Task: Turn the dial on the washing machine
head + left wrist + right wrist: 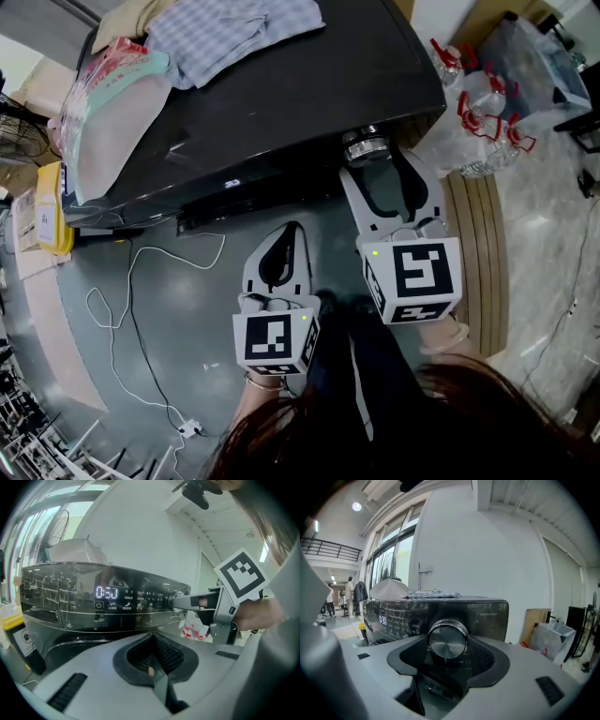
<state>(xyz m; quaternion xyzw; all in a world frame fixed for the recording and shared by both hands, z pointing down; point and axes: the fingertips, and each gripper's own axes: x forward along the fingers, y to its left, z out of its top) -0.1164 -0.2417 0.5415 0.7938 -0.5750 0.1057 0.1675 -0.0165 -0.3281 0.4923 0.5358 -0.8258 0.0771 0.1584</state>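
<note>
Dial [447,640] sat at the right end of the washing machine's [309,84] front panel, between the jaws of the right gripper [382,167], which pressed narrowly on its rim; the left gripper [291,232] hung lower before the machine, jaws together, nothing between them.

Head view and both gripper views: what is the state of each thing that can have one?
Black glossy washing machine, switched on, display lit.
Round silver metal dial, gripped on both sides.
Right tongs, shut on the dial.
Left tongs, shut, empty.
</note>
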